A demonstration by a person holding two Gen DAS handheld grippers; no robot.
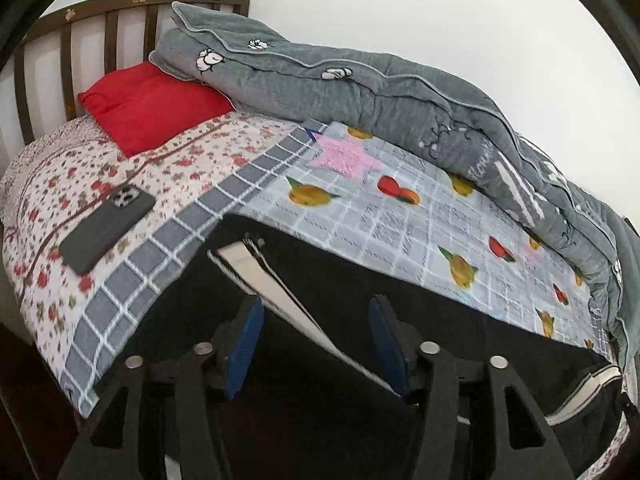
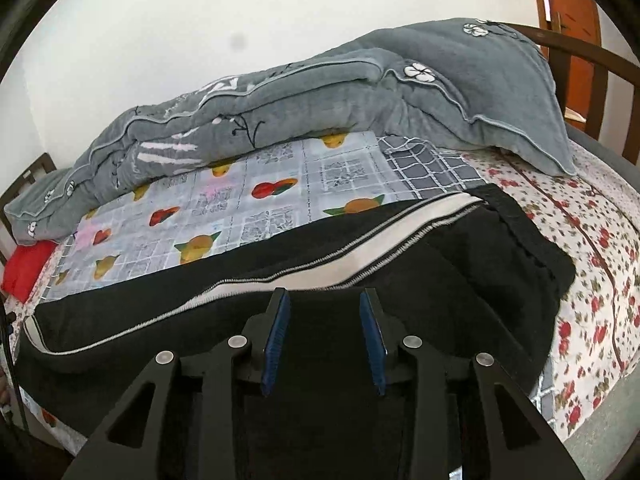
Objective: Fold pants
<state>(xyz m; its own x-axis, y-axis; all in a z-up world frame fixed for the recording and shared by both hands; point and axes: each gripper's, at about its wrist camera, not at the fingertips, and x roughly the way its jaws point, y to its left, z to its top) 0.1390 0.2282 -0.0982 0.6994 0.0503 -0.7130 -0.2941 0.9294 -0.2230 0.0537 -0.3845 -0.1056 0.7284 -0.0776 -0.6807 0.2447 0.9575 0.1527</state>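
Observation:
Black pants [image 1: 420, 300] with a white side stripe [image 1: 256, 276] lie flat along the near edge of the bed. In the right wrist view the pants [image 2: 460, 280] stretch across the frame with the stripe [image 2: 320, 256] running along them. My left gripper [image 1: 316, 312] is open over one end of the pants, its blue pads on either side of the stripe, holding nothing. My right gripper [image 2: 324, 304] is open over the other end, just short of the stripe, holding nothing.
A grey quilt [image 1: 380, 92] is bunched along the far side of the bed [image 1: 360, 192]. A red pillow [image 1: 152, 104] lies by the headboard [image 1: 112, 20]. A dark phone [image 1: 108, 228] lies on the floral sheet left of the pants. A door [image 2: 568, 4] stands at the far right.

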